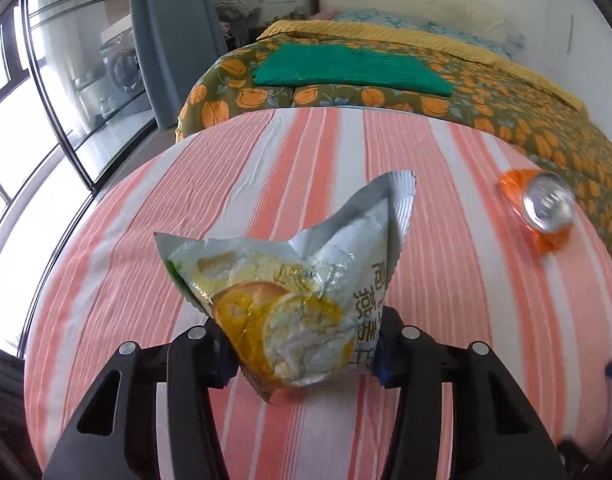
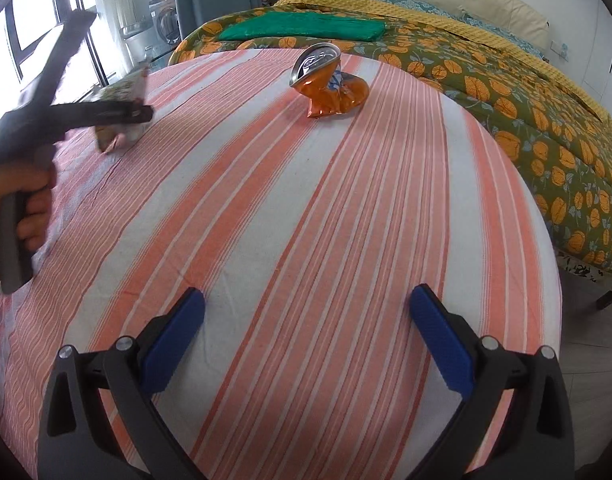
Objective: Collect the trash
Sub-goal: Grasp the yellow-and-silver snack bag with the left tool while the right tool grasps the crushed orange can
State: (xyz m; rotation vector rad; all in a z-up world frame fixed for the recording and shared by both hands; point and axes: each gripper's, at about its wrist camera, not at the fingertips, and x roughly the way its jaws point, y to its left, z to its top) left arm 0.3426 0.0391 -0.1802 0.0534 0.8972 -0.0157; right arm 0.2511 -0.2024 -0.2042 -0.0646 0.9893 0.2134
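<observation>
My left gripper (image 1: 301, 356) is shut on a crumpled silver snack wrapper (image 1: 289, 280) printed with lemon slices and holds it just above the striped tablecloth (image 1: 306, 152). The same gripper with the wrapper (image 2: 121, 92) shows at the left of the right wrist view. A crushed orange soda can (image 1: 542, 208) lies on the cloth to the right; in the right wrist view the can (image 2: 330, 84) sits far ahead near the table's back edge. My right gripper (image 2: 306, 328) is open and empty over the cloth, well short of the can.
A bed with an orange-leaf quilt (image 2: 526, 100) and a folded green cloth (image 1: 346, 68) stands behind and right of the table. Windows (image 1: 9, 120), a curtain and a washing machine are at the left. The table edge drops off at the right (image 2: 554, 280).
</observation>
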